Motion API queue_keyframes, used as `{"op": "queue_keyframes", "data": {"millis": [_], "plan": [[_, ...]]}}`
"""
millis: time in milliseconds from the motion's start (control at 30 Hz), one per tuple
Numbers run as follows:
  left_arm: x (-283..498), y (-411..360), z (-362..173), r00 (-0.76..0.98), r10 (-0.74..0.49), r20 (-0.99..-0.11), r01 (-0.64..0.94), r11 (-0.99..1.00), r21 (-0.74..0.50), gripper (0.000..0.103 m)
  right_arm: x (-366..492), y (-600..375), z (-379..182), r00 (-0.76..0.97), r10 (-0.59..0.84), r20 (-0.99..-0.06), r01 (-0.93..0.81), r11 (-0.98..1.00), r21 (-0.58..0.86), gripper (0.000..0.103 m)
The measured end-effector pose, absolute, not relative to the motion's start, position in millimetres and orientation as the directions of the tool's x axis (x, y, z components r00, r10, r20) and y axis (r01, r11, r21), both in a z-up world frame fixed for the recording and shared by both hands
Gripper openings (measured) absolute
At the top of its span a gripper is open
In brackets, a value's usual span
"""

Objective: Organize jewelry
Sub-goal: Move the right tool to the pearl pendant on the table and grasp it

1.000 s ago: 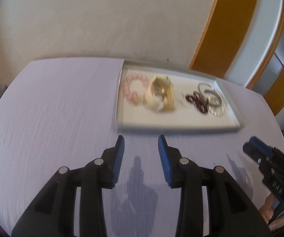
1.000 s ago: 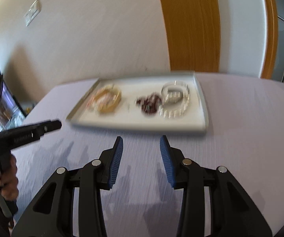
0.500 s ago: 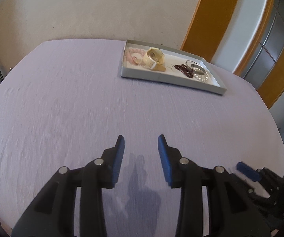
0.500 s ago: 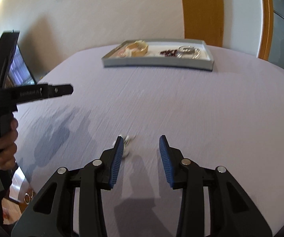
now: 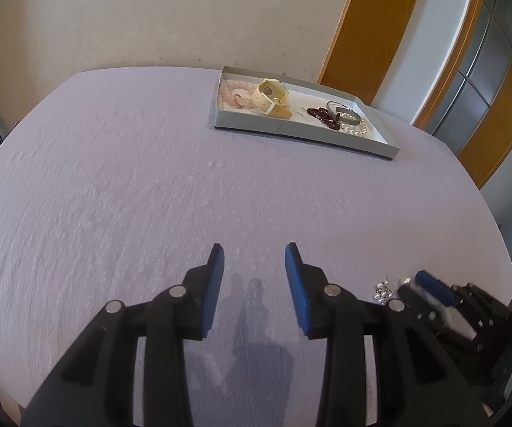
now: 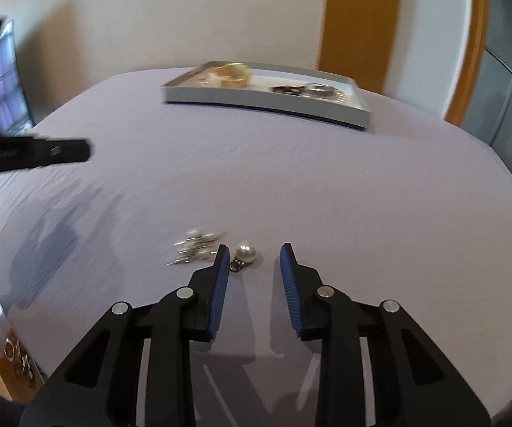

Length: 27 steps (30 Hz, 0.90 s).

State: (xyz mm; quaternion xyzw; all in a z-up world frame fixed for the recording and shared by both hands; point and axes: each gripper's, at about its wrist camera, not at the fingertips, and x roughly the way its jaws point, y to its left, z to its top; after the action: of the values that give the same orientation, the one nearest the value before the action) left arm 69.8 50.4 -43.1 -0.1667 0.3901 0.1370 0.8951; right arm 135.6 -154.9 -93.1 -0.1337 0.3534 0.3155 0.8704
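Two pieces left out: pearl pendant [image 6: 246,252] between the closing right gripper [image 6: 252,254] tips, unpinched; silvery cluster [image 6: 195,245] just left. Left gripper [image 5: 254,254] parted, empty. Far ahead, tray [image 6: 256,101] already loaded with watch [image 5: 270,96] and bracelets.

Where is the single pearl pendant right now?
In the right wrist view the pearl pendant lies on the lilac tablecloth, just ahead of the right tool, beside its left finger.
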Motion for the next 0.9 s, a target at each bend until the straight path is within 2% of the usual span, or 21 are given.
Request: {"op": "queue_keyframes", "data": {"millis": [400,567,900], "plan": [[78,38,-47,0.658,0.086,-0.748,-0.341,0.920,-0.194,0.037,141,-168,-87,0.529,0.508,-0.680,-0.653,0.755,0.056,0.031],[79,34,-49,0.655,0.083,-0.751,-0.333,0.924,-0.188,0.037,140,-159,-94,0.519,0.500,-0.693,-0.664,0.747,0.041,0.023],[80,30,-52,0.650,0.078,-0.756,-0.326,0.927,-0.185,0.037,143,-159,-97,0.518,0.504,-0.691,-0.660,0.750,0.053,0.020]]}}
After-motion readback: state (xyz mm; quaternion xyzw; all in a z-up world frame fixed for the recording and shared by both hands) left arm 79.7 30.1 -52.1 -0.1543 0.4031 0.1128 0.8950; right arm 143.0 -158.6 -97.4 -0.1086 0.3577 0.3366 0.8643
